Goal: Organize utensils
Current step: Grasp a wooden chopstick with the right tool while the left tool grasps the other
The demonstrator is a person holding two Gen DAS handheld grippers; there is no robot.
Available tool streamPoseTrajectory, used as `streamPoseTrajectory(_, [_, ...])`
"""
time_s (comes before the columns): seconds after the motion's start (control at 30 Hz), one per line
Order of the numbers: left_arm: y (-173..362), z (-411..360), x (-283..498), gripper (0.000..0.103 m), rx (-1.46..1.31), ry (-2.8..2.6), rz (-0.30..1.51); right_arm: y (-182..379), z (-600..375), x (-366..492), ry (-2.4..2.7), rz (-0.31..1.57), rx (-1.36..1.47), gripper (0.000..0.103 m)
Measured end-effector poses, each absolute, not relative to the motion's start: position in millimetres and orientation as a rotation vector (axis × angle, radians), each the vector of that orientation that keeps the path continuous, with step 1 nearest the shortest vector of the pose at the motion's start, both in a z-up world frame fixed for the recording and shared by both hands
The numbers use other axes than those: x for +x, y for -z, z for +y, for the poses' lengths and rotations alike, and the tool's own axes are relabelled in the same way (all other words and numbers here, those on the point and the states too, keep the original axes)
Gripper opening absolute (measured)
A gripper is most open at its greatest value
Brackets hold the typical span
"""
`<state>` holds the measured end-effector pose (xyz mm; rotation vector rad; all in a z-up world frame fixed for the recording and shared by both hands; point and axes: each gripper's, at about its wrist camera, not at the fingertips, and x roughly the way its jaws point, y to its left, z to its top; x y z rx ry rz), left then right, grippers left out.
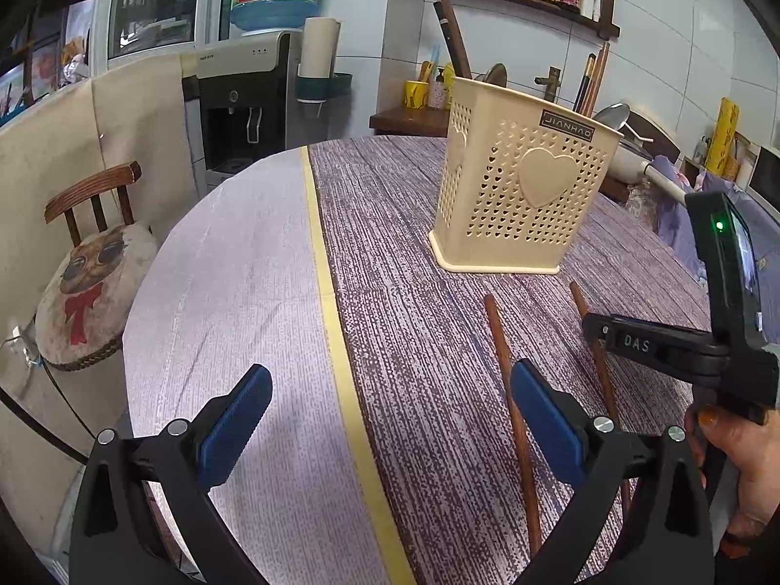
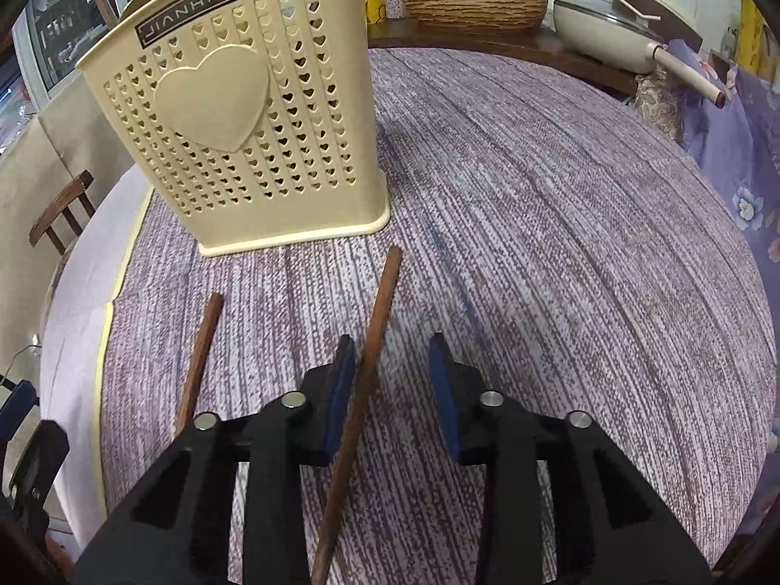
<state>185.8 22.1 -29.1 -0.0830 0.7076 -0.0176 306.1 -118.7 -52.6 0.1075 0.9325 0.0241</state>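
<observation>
I am straddling a dark brown wooden chopstick (image 2: 363, 375) with my right jaws (image 2: 392, 370), not yet clamped. Its twin (image 2: 200, 360) is lying alongside on the desk (image 2: 560, 243) (near the cream holder (image 2: 234, 112)). My left jaws (image 1: 390, 419) are gaping, holding nothing.

The worktop (image 2: 560, 224) is free on the right; at the far left the cream holder (image 2: 243, 112) blocks passage, and two chopsticks (image 2: 370, 356) lie near.

The near end of one chopstick (image 2: 363, 380) ran under the right gripper (image 2: 392, 380) and off the frame's bottom edge. Utensil holder (image 2: 243, 112) contents were hidden. Bottle labels on the shelf (image 1: 531, 0) were illegible.
</observation>
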Motion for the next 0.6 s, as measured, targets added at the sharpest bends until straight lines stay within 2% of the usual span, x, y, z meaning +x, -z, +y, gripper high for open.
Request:
streamPoseTrajectory(0.17, [32.1, 10.6, 188.2, 0.092, -0.070, 0.045, 0.725, 51.3, -120.0, 312.5, -0.036, 0.927, 0.110, 0.016])
streamPoseTrajectory(0.2, [32.5, 8.2, 188.6, 0.090, -0.068, 0.052, 0.729, 51.5, -121.1, 312.9, -0.042, 0.922, 0.108, 0.012])
streamPoseTrajectory(0.27, [33.0, 2.2, 190.8, 0.085, -0.062, 0.073, 0.738, 51.7, -125.3, 312.7, -0.058, 0.919, 0.120, 0.010])
streamPoseTrajectory(0.37, [34.5, -7.1, 195.9, 0.076, -0.060, 0.110, 0.755, 51.7, -128.4, 313.7, -0.081, 0.922, 0.141, 0.010])
streamPoseTrajectory(0.43, [36.9, -14.2, 201.0, 0.066, -0.059, 0.139, 0.777, 51.0, -131.6, 312.5, -0.101, 0.929, 0.169, 0.010])
streamPoseTrajectory(0.57, [41.8, -29.2, 213.3, 0.056, -0.035, 0.181, 0.805, 49.2, -139.2, 308.1, -0.101, 0.916, 0.164, 0.010])
streamPoseTrajectory(0.6, [43.6, -31.5, 216.8, 0.050, -0.034, 0.186, 0.816, 49.1, -139.5, 306.5, -0.101, 0.914, 0.166, 0.010])
